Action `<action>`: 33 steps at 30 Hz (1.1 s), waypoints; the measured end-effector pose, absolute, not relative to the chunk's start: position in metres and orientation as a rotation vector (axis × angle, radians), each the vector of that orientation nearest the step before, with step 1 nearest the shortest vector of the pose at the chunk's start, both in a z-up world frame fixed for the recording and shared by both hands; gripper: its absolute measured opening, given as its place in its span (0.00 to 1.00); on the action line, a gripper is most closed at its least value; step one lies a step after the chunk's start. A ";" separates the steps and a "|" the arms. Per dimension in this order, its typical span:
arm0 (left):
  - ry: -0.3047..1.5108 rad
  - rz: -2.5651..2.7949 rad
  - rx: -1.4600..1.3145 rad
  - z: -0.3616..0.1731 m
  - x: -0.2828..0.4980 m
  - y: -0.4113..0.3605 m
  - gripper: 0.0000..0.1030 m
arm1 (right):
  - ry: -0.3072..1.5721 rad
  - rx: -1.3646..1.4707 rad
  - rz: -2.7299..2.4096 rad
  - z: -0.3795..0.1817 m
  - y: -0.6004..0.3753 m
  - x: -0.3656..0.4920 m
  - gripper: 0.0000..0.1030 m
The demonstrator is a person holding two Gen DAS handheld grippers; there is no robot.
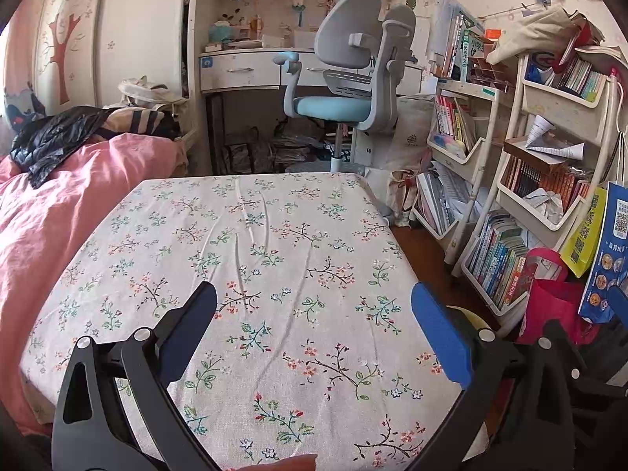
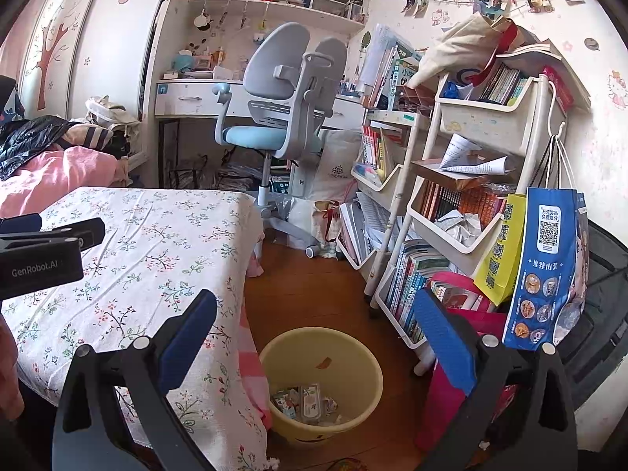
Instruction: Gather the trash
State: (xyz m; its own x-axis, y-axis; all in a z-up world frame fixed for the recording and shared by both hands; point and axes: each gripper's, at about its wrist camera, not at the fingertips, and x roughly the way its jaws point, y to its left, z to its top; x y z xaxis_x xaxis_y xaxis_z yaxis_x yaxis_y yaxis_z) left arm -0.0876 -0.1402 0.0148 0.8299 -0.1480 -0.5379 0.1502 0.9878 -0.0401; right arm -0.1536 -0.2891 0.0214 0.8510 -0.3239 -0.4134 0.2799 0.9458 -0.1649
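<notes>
A yellow waste bin (image 2: pixel 367 365) stands on the wooden floor beside the table, with several wrappers (image 2: pixel 306 402) lying in its bottom. My right gripper (image 2: pixel 314 314) is open and empty, hovering above the bin. My left gripper (image 1: pixel 314 306) is open and empty above the floral tablecloth (image 1: pixel 251 259); nothing lies on the cloth in its view. The left gripper's body (image 2: pixel 43 255) shows at the left edge of the right wrist view. A sliver of the bin (image 1: pixel 469 316) shows behind the left gripper's right finger.
A pink bed (image 1: pixel 59 216) with a black jacket lies left of the table. A grey-blue desk chair (image 2: pixel 274 117) stands at the desk behind. White book racks (image 2: pixel 463 196) and hanging bags (image 2: pixel 545 267) crowd the right side. A red bag (image 2: pixel 443 392) sits next to the bin.
</notes>
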 end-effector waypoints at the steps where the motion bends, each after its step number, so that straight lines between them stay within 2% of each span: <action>1: 0.571 -0.157 0.004 0.015 -0.087 -0.141 0.93 | 0.453 -0.100 -0.319 0.021 -0.289 -0.154 0.94; 33: 0.588 -0.119 0.011 0.014 -0.082 -0.133 0.93 | 0.493 -0.132 -0.234 0.013 -0.283 -0.146 0.94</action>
State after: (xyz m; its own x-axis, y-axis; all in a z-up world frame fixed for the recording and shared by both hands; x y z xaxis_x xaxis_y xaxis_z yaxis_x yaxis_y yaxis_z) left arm -0.0816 -0.1329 0.0145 0.8254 -0.1094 -0.5538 0.1155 0.9930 -0.0240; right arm -0.1456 -0.2833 0.0134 0.8550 -0.2539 -0.4522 0.1905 0.9648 -0.1816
